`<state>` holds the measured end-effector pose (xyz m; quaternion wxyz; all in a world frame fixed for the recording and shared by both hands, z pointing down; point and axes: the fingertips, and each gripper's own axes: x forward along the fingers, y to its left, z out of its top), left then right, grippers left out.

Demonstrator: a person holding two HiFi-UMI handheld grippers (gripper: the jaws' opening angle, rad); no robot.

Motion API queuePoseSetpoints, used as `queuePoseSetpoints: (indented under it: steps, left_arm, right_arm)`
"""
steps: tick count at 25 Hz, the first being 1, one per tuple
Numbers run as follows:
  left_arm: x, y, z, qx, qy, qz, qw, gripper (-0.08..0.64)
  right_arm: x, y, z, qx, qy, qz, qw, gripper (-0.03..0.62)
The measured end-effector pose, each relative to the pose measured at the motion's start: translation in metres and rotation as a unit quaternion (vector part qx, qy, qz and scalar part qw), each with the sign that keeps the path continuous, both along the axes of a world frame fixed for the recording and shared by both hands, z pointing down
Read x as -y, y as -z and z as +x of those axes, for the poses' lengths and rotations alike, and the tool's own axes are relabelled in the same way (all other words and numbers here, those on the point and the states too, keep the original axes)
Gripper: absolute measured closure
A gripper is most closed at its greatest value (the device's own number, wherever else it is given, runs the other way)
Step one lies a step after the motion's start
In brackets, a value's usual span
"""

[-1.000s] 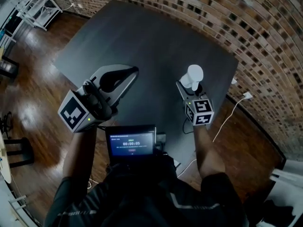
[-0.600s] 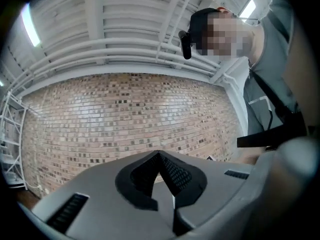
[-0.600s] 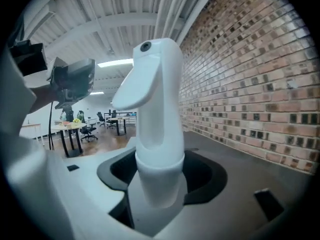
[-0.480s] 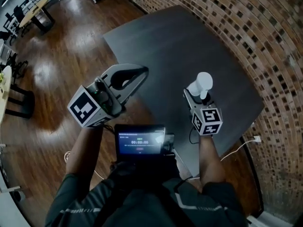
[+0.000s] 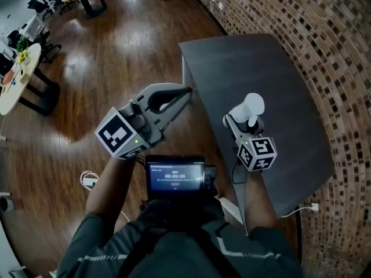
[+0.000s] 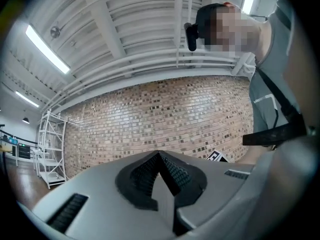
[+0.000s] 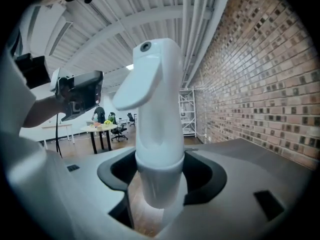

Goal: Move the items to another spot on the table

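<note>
Aloft, right claw (image 5: 242,120) gripping white spray bottle (image 5: 250,105), left claw (image 5: 184,92) closed empty, table (image 5: 272,74) by brick wall (image 5: 342,51)

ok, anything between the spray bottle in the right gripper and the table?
Nothing visible. The right gripper holds the white spray bottle above the dark table, and no other item shows on the tabletop near it.
</note>
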<state>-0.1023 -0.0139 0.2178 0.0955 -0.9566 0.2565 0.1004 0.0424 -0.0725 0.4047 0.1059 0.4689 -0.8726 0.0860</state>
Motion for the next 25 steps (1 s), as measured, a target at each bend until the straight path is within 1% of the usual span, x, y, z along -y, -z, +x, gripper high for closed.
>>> queuePoseSetpoints:
  steps: [3,6,10,14,17,20,23,25]
  left_arm:
    - [0.006,-0.004,-0.037,0.000,0.019,-0.004,0.9998,0.564]
    - [0.015,-0.005,-0.067,0.001,0.033,-0.005,0.9994,0.563]
    - [0.029,-0.004,-0.093,-0.015,0.046,-0.001,0.9988,0.563]
    - [0.051,-0.010,-0.122,-0.012,0.061,-0.008,0.9980,0.564]
    - [0.078,-0.015,-0.142,-0.013,0.075,-0.016,0.9970,0.564]
    - [0.113,-0.015,-0.154,-0.015,0.079,-0.013,0.9967,0.563]
    - [0.153,-0.011,-0.162,-0.015,0.075,-0.007,0.9971,0.564]
    - [0.183,-0.008,-0.166,-0.011,0.075,0.008,0.9971,0.563]
  right_arm:
    - [0.010,0.008,-0.045,-0.001,0.022,0.005,1.000,0.316]
    - [0.024,0.020,-0.085,0.002,0.041,0.010,0.999,0.316]
    - [0.042,0.030,-0.124,0.000,0.070,0.018,0.997,0.316]
    - [0.071,0.033,-0.161,0.000,0.090,0.021,0.996,0.316]
    - [0.099,0.032,-0.182,0.001,0.100,0.023,0.995,0.316]
    - [0.133,0.033,-0.197,0.003,0.103,0.027,0.994,0.316]
    - [0.169,0.032,-0.207,0.010,0.103,0.025,0.994,0.316]
    - [0.193,0.030,-0.213,0.015,0.103,0.022,0.994,0.316]
